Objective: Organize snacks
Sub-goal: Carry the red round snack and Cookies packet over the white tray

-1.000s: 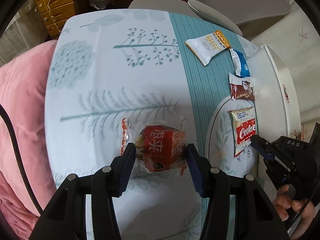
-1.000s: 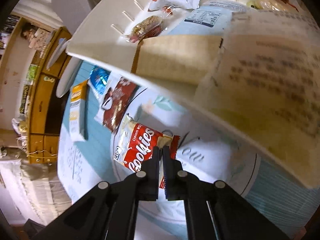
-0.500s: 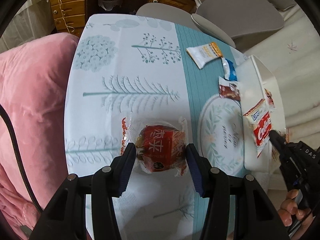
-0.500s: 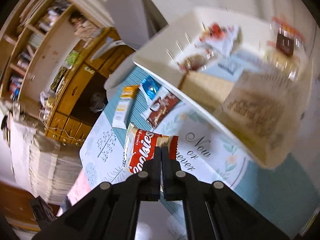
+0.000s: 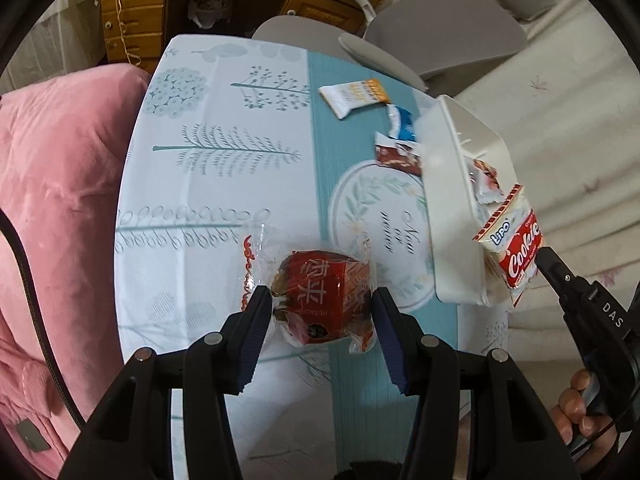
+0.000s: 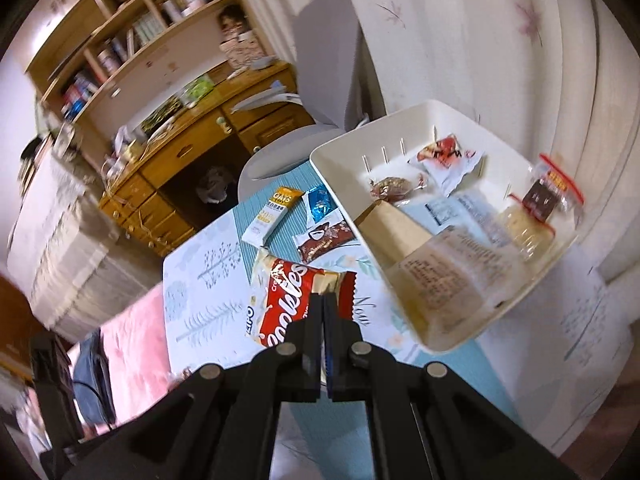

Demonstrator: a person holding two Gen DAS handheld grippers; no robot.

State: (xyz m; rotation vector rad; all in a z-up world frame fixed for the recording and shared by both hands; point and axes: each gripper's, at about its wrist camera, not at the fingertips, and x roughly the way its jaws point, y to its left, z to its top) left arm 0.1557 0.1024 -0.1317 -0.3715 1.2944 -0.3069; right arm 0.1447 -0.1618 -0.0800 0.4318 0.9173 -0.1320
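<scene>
Three snack packets [image 5: 354, 96] on table, one bin [image 6: 344, 148].

Glossy crinkled plastic wraps the cookie packet [image 6: 288, 300]; the white bin [image 6: 452, 340] is smooth, matt plastic.

Each hand-held gripper [image 5: 318, 312] is black with blue finger pads [image 5: 251, 336], silver screws and white "DAS" lettering.

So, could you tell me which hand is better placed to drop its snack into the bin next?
Probably the right: its gripper pinches the cookie pack beside the bin rim, while the left gripper holds the red snack farther off over the table.
</scene>
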